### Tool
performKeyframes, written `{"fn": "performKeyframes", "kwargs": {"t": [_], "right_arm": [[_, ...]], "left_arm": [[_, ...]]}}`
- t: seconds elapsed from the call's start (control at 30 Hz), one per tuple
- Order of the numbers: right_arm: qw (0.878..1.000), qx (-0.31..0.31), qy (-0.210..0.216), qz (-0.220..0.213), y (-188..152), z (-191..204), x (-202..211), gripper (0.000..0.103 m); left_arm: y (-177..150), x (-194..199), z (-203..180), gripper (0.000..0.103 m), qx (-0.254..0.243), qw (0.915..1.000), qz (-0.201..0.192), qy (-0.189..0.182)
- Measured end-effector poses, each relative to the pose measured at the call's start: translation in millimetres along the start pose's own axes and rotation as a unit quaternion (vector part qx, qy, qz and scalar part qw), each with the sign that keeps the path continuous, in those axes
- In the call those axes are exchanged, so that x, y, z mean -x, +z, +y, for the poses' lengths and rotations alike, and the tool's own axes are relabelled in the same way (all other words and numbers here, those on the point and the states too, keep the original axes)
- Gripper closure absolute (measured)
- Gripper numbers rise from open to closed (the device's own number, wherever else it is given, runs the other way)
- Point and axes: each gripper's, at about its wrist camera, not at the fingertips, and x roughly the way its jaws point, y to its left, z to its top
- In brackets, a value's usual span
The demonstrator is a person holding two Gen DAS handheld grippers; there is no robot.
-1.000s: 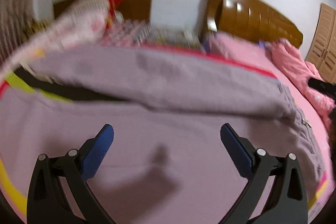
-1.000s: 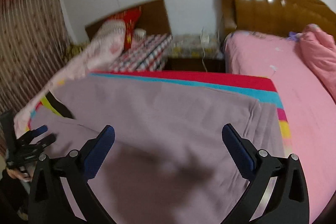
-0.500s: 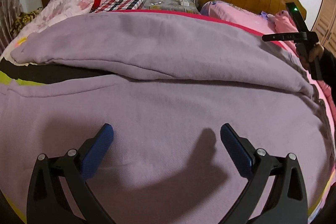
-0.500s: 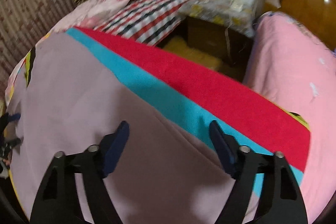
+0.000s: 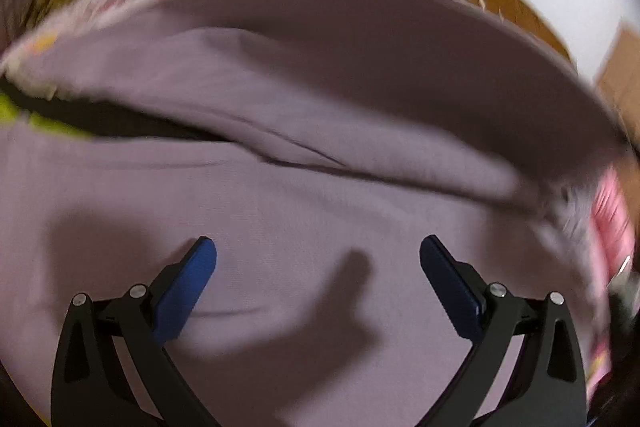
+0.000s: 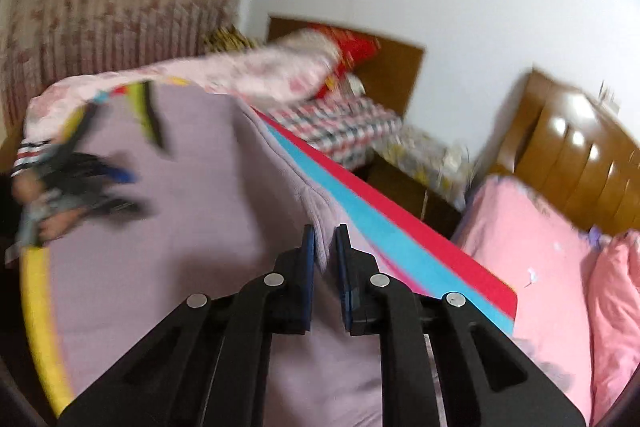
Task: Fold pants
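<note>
The mauve pants point(image 5: 320, 115) lie spread across the bed. In the left wrist view the far leg is lifted and arching over the near leg. My left gripper point(image 5: 318, 247) is open and empty, just above the near leg. In the right wrist view my right gripper point(image 6: 325, 239) is shut on the far edge of the pants point(image 6: 192, 227), pinching a raised ridge of cloth. The left gripper also shows in the right wrist view point(image 6: 104, 187), blurred, at the left over the pants.
A striped blanket point(image 6: 400, 251) in red, blue and yellow lies under the pants. Floral and red pillows point(image 6: 280, 75) and a wooden headboard sit beyond. A second bed with pink bedding point(image 6: 540, 267) stands to the right. A curtain point(image 6: 100, 7) hangs at the left.
My right gripper has closed on the far edge of the pants and lifted it. The far leg now arches higher. My left gripper stays open over the near leg.
</note>
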Motion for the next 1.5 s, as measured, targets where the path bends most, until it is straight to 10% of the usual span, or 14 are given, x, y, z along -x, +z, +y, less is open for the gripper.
{"fn": "performKeyframes", "kwargs": {"t": [0.17,0.53,0.6,0.77,0.87,0.97,1.03,1.23,1.5], "right_arm": [[0.999,-0.043,-0.002,0.018,-53,98,46,0.09],[0.99,-0.12,-0.064,0.033,-88,130,29,0.089],[0.989,-0.126,-0.068,0.032,-86,131,27,0.089],[0.989,-0.119,-0.079,0.035,-82,135,35,0.089],[0.987,-0.134,-0.074,0.044,-83,133,36,0.088],[0.979,-0.181,-0.073,0.062,-86,135,41,0.055],[0.966,-0.244,-0.073,0.048,-89,138,55,0.036],[0.883,-0.469,0.019,-0.005,-118,144,67,0.04],[0.793,-0.605,-0.019,0.066,-141,127,25,0.039]], "left_arm": [[-12,35,38,0.002,0.098,0.99,-0.003,-0.101],[6,19,25,0.004,0.079,0.9835,0.053,-0.154],[6,8,28,0.016,0.103,0.9753,0.072,-0.181],[3,-13,36,0.081,0.165,0.9619,0.086,-0.2],[9,-9,45,0.096,0.187,0.9596,0.06,-0.202],[5,0,42,0.096,0.167,0.9687,0.047,-0.177],[4,7,38,0.096,0.146,0.9744,0.038,-0.166],[21,18,31,0.096,0.139,0.9723,0.035,-0.185],[45,22,25,0.096,0.156,0.9597,0.054,-0.227]]}}
